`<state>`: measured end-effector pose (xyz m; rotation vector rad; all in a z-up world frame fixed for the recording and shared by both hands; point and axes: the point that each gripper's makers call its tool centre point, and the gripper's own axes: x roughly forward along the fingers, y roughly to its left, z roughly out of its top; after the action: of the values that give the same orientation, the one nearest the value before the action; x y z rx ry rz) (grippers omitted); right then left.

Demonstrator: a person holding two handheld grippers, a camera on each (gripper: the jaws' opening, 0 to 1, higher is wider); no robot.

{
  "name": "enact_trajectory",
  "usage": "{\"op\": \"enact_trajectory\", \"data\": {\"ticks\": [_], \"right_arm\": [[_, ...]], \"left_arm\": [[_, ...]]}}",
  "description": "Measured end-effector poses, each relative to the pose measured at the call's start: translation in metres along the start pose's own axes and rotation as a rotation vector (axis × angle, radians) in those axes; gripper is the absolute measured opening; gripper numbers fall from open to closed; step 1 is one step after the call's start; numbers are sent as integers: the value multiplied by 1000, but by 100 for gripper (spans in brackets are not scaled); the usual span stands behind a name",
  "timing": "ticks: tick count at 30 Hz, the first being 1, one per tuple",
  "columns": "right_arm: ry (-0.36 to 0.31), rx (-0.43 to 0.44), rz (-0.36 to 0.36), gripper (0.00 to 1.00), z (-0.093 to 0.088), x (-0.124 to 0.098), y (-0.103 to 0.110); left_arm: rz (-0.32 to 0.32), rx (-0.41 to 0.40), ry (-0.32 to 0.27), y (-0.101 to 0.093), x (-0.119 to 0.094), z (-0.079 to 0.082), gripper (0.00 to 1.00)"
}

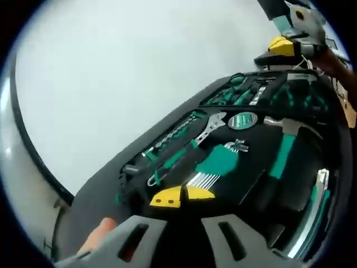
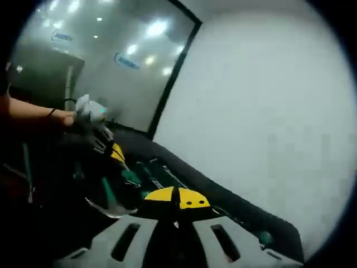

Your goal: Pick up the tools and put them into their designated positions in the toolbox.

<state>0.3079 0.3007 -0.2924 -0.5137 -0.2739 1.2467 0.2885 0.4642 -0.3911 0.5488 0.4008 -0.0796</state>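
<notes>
The open toolbox [image 1: 111, 187] has black foam with green-handled tools set in it. An adjustable wrench [image 1: 215, 124], a round tape measure [image 1: 242, 120], a green hex key set [image 1: 216, 162] and a hammer [image 1: 284, 148] lie in their cut-outs. My left gripper [image 1: 181, 196] hovers over the near end of the foam, its yellow tips pressed together with nothing seen between them. The right gripper [image 1: 283, 46] sits beyond the box's far end. In the right gripper view, my right gripper [image 2: 177, 198] is shut above the toolbox [image 2: 223, 198], and the left gripper [image 2: 96, 134] is at the left.
The toolbox rests on a white table [image 1: 122, 72]. A row of sockets [image 1: 173, 134] and pliers [image 1: 295, 97] fill other slots. A finger [image 1: 100, 231] shows beside my left gripper. A person's arm [image 2: 33, 111] reaches in at the left; a dark glass wall [image 2: 111, 50] stands behind.
</notes>
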Motion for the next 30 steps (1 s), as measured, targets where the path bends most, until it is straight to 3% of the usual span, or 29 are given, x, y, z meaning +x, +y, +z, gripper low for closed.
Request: {"op": "enact_trajectory", "data": {"ticks": [1,3,5,8,13,14,16,17,20,24,26,28,30], "right_arm": [[5,-73,48,0,11,19,20],[50,-240,106,0,13,49,50],[135,-415,150,0,0,73,71],[214,-586,211,0,-21,98,90],[290,-672,241,0,-44,117,91],[324,-697,260,0,-55,126,87],[323,-701,302,0,-60,131,91],[324,-750,272,0,-59,134,85],[348,-798,286,0,-66,142,83],[393,-762,306,0,-58,126,91],[386,-836,315,0,-56,121,95],[380,-854,308,0,-53,115,100],[387,-779,296,0,-53,113,99]], "left_arm": [[-7,5,-7,-3,2,0,0],[-14,16,-30,-4,7,3,0],[-25,44,-24,-4,9,5,0],[-44,125,-13,-6,9,6,0],[-71,168,-18,-9,10,7,0],[-77,174,-23,-9,10,7,0],[-91,171,-32,-10,8,8,0],[-95,168,-35,-10,9,8,0],[-109,162,-48,-13,8,9,0],[-125,165,-61,-15,8,9,0],[-132,164,-58,-16,9,9,0],[-149,166,-53,-19,8,9,0],[-164,168,-43,-19,9,9,0]]}}
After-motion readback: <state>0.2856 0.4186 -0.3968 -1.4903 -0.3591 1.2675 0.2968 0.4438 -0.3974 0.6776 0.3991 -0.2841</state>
